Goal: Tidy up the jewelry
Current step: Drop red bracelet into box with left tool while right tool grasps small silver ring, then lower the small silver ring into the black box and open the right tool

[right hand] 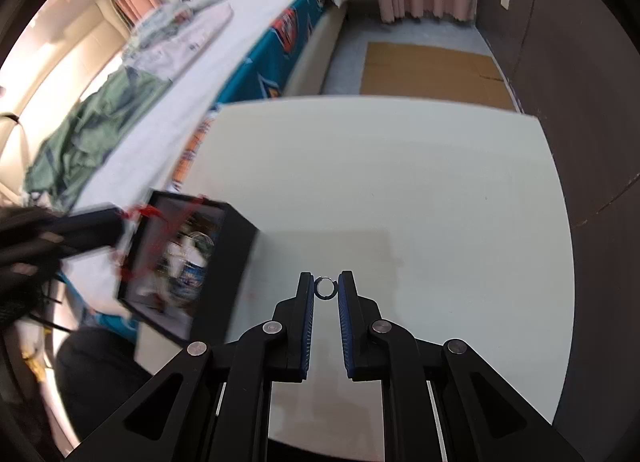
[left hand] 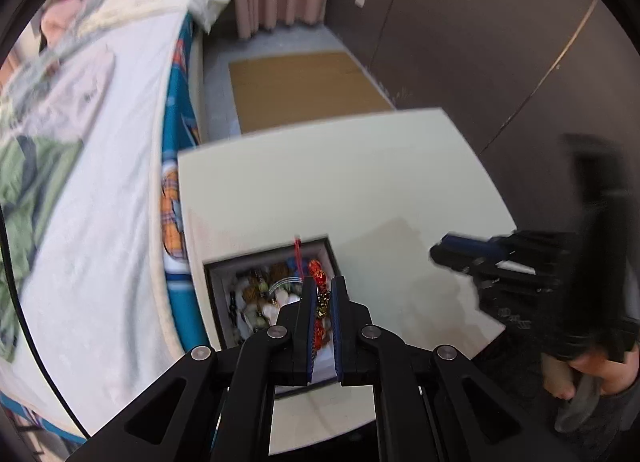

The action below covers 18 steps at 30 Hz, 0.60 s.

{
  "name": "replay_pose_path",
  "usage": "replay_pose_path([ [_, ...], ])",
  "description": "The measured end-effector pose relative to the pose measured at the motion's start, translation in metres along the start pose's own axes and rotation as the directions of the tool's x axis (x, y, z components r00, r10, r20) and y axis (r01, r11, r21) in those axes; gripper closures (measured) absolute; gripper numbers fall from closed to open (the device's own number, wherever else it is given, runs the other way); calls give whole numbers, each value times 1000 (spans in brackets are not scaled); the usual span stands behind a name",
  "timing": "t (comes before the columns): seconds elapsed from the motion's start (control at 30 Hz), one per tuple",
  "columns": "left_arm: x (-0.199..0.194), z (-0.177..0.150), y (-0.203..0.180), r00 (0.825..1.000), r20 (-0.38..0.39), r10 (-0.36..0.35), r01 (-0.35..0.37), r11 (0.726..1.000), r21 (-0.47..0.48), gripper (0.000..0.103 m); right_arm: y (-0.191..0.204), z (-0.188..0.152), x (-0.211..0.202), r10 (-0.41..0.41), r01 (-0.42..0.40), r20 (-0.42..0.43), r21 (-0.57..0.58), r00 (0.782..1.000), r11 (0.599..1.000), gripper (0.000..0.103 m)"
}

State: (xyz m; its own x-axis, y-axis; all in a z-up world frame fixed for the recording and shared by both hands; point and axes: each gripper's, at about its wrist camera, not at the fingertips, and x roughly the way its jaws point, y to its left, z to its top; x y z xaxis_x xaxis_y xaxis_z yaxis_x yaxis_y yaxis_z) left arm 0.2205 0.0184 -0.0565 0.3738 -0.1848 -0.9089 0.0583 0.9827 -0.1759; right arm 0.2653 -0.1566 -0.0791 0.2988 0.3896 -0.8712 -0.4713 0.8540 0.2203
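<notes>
My left gripper point(left hand: 320, 282) is shut on a red and gold charm point(left hand: 319, 273) with a red cord, held over the open black jewelry box point(left hand: 215, 294). The box holds several beaded pieces and sits at the near left corner of the pale table point(left hand: 340, 182). My right gripper point(right hand: 326, 276) is shut on a small silver ring point(right hand: 325, 288), pinched between its blue pads above the bare tabletop point(right hand: 400, 182). In the right wrist view the box point(right hand: 234, 262) lies to the left, with the blurred left gripper point(right hand: 114, 227) and the red cord point(right hand: 150, 214) over it.
A bed point(left hand: 100, 202) with white bedding and green clothes runs along the table's left side. Brown cardboard point(left hand: 304, 90) lies on the floor beyond the table. A dark wall point(left hand: 500, 42) stands to the right. A hand point(left hand: 600, 366) grips the right tool's handle.
</notes>
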Motion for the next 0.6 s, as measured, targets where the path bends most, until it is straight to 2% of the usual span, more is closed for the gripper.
replay_pose_path([
  [0.07,2,-4,5,1000,-16,-20,19,999,-30,92,5,1,-9,22,-22,20,3,1000,1000,89],
  [0.13,-3,-9,14,1000,-1,-22,22,998,-54,72,12,4,-9,36,-36,27,2,999,999,89],
  [0.17,-8,-12,18,1000,12,-22,22,998,-63,51,15,5,-10,43,-43,29,0,999,999,89],
  [0.2,-11,-14,20,1000,24,-18,20,998,-68,39,19,5,-10,52,-52,31,-4,998,999,89],
  [0.23,-19,-18,25,999,49,-8,12,997,-78,38,23,6,-10,59,-59,30,-6,998,998,89],
  [0.5,-51,-37,55,993,108,45,-30,991,-134,38,61,6,-11,145,-143,35,-53,989,988,89],
  [0.6,-60,-47,63,990,131,47,-26,987,-158,38,78,7,-15,200,-195,62,-72,978,978,89],
])
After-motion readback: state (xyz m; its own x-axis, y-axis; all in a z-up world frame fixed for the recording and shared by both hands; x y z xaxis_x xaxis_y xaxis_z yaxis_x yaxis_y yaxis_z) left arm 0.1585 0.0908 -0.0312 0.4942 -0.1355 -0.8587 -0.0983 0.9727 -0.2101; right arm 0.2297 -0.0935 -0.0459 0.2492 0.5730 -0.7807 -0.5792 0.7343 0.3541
